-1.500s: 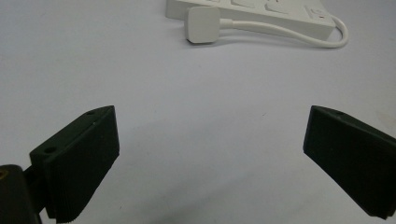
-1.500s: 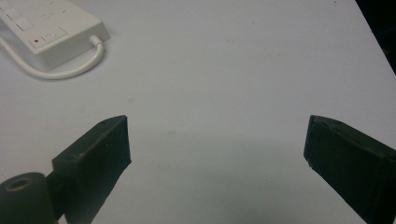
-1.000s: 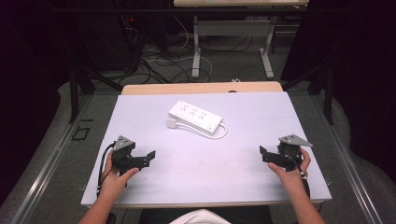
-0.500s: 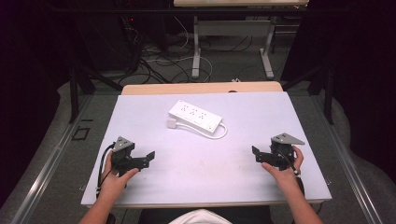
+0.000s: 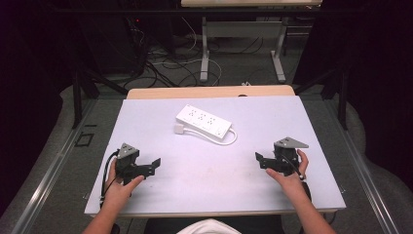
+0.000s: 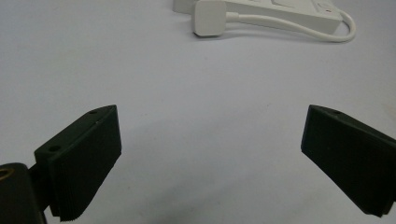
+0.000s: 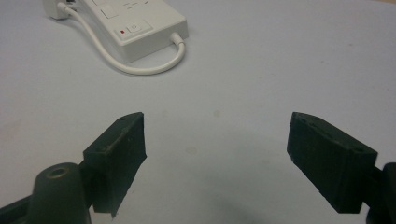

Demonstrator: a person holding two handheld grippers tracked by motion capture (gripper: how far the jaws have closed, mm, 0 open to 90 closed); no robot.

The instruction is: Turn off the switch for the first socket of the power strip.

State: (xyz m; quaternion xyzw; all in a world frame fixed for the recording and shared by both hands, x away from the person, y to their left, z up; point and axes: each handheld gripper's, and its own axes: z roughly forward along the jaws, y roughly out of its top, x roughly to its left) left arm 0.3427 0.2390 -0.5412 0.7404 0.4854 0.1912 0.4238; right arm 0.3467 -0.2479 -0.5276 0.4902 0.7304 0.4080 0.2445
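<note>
While both claws gape empty, the white power strip [image 5: 203, 121] lies on the table [image 5: 311, 122], well apart.

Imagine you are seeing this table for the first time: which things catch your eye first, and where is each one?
The white power strip lies alone at the middle of the pale table, toward its far edge, its cord looping back to a white plug beside it. Nearer the person, the left gripper and the right gripper sit at either side, both with jaws apart and nothing between them, pointing inward.
</note>
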